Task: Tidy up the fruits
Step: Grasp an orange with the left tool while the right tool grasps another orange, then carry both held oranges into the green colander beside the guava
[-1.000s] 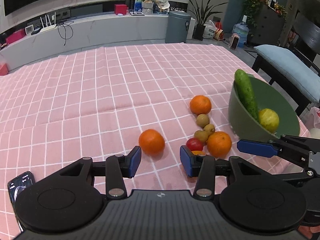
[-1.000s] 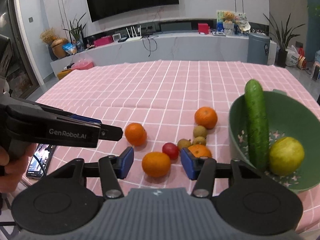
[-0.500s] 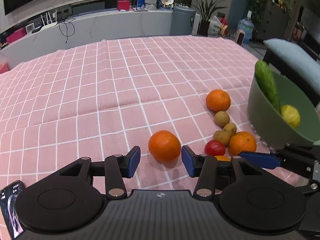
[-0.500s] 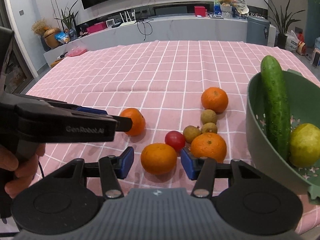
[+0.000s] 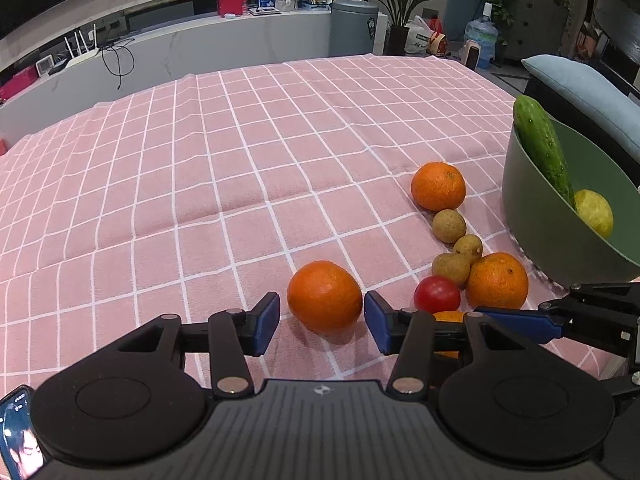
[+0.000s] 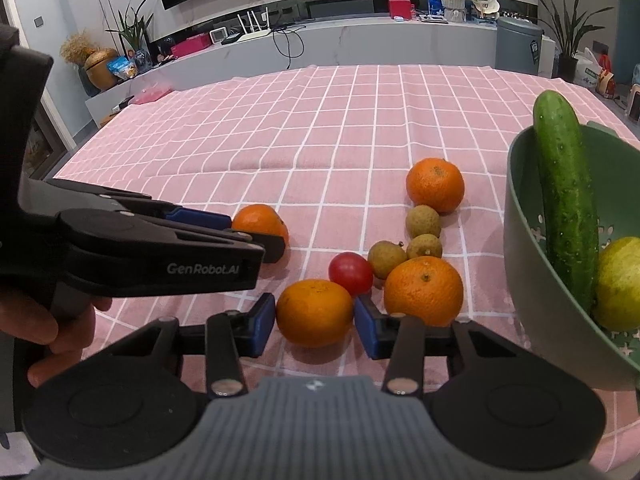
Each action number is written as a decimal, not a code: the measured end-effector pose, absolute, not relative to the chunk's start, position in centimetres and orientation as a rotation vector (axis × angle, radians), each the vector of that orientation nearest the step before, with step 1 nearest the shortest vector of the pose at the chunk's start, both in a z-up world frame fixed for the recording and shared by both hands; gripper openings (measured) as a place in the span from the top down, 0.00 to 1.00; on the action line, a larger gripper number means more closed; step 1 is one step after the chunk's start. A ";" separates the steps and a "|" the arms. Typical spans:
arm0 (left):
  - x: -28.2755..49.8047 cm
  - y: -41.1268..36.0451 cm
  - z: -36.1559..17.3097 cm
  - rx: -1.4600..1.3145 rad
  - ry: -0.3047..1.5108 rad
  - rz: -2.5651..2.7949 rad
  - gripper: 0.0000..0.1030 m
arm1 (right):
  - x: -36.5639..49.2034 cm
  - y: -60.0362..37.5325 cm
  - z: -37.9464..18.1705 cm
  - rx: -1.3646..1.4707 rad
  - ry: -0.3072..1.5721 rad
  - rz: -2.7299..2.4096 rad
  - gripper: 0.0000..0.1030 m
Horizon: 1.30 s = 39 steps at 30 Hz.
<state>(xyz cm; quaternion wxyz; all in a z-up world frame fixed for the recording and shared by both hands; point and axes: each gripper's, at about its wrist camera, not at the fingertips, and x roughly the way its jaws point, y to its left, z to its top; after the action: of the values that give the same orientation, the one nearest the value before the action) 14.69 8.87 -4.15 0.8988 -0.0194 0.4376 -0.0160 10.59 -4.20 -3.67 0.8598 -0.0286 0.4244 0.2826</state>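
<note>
A table covered by a pink checked cloth [image 5: 240, 168] holds loose fruit near its right edge, beside a green bowl [image 6: 520, 280] that already contains a cucumber [image 6: 564, 208], leaning on the bowl's rim with its long axis running from the bowl's floor up and away past the rim, and a yellow-green round fruit [image 6: 620, 284]. The left gripper [image 5: 322, 316] stands moderately wide, pads either side of a lone orange [image 5: 325, 297] without touching it; small gaps show on both sides. The right gripper [image 6: 315, 318] is closing around a second orange [image 6: 315, 312] nearer the table's front edge, its jaws narrow, the left pad just about at the skin and a thin gap at the right pad, so it does not look gripped yet. Close behind sit a red tomato-like fruit [image 6: 351, 273], a third orange [image 6: 424, 291], three small brown fruits [image 6: 423, 221] and a fourth orange [image 6: 435, 185], in a line running toward the table's far edge. To do this step well, each pair of pads should probably meet its orange at the widest part, squeezing gently so it does not roll or squirt out, and the right gripper should avoid nudging the tomato-like fruit touching its orange. The oranges are nearly round, slightly flattened, with no clear long axis; the third one's stem dimple faces up.
</note>
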 end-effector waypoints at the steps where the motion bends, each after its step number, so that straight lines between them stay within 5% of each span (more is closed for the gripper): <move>1: 14.8 8.8 -4.2 -0.038 0.911 -0.034 0.44 | 10.6 -4.2 -3.6 -0.060 0.891 0.594 0.60; 8: 14.7 8.7 -4.3 -0.034 0.910 -0.043 0.55 | 10.6 -4.3 -3.7 -0.055 0.885 0.598 0.61; 39: 13.7 2.2 5.4 -0.111 0.809 -0.131 0.56 | 11.2 -13.6 5.3 -0.065 0.720 0.539 0.62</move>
<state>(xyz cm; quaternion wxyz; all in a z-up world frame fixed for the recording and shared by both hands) 13.69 2.19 5.44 0.9158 -0.0540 0.3929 -0.0635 11.19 -13.62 5.33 0.9001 -0.0312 0.3480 0.2604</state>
